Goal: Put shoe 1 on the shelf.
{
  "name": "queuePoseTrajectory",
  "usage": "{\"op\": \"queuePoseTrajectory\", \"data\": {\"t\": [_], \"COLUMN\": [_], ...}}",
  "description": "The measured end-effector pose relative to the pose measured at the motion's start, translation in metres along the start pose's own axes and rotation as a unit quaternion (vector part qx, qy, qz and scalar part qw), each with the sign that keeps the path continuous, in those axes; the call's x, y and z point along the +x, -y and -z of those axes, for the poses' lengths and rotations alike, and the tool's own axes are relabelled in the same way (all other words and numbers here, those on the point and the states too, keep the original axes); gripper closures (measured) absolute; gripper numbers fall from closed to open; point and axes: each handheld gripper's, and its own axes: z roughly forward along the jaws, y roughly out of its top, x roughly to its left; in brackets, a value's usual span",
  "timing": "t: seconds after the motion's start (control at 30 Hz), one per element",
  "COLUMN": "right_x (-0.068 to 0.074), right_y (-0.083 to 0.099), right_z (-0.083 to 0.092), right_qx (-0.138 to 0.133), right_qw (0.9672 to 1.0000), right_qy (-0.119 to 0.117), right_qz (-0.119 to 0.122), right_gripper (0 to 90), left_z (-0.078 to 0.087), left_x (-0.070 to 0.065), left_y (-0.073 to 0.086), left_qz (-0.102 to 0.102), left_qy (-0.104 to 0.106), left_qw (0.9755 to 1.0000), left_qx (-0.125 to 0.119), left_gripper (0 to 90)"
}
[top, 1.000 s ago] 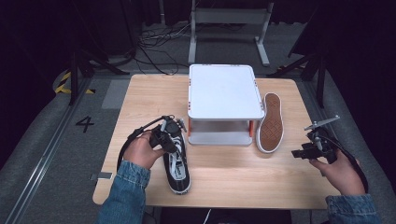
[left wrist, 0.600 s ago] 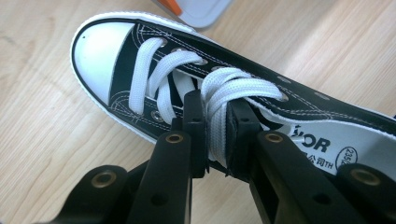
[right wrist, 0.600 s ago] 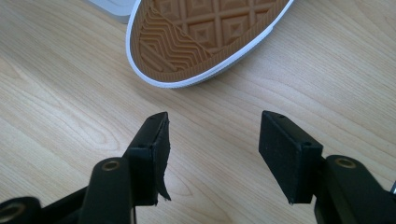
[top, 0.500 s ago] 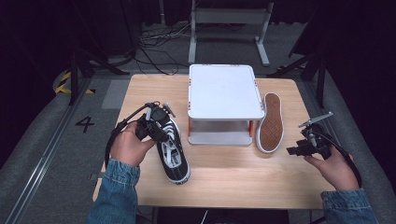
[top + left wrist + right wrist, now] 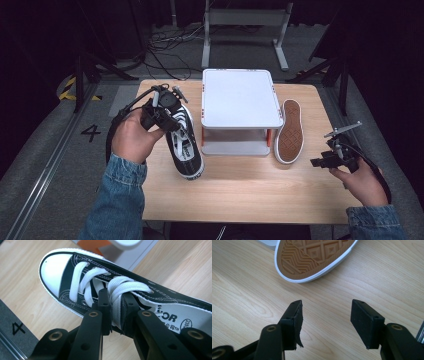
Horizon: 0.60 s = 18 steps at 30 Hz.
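Left of the white stand [image 5: 241,100], the left gripper [image 5: 115,307] has its jaws clenched on the laces of the black sneaker [image 5: 184,142], presumably to carry it, while the right gripper [image 5: 325,322] waits with jaws released over the desk [image 5: 250,192] near the upturned shoe [image 5: 290,131].

Wooden table [image 5: 240,195] on grey floor [image 5: 45,165]; dark surroundings.

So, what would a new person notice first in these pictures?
First, the black-and-white sneaker at the table's left, gripped by its white laces in the left gripper. Next, the white two-level stand at the centre, with a second shoe lying sole-up on its right.
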Motion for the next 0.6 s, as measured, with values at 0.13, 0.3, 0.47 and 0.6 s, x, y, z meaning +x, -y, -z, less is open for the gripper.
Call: {"op": "queuePoseTrajectory", "data": {"t": [0.13, 0.3, 0.47, 0.6], "right_x": [-0.002, -0.004, -0.005, -0.005], "right_y": [0.004, 0.009, 0.012, 0.014], "right_z": [0.003, 0.004, 0.006, 0.006], "right_qx": [-0.003, -0.001, 0.001, 0.000], "right_qw": [1.0000, 0.9999, 0.9998, 0.9998], "right_qy": [0.002, 0.005, 0.007, 0.007], "right_qz": [-0.005, -0.014, -0.018, -0.020], "right_gripper": [44.2, 44.2, 44.2, 44.2], "left_z": [0.013, 0.023, 0.031, 0.029], "left_x": [0.004, 0.006, 0.002, 0.003], "left_y": [-0.007, -0.022, -0.044, -0.066], "left_qz": [-0.002, -0.012, -0.024, -0.045], "left_qy": [-0.005, -0.017, -0.038, -0.038], "left_qw": [0.9999, 0.9997, 0.9988, 0.9980], "left_qx": [-0.015, -0.016, -0.018, -0.021], "left_gripper": [81.6, 81.6, 81.7, 81.8]}}
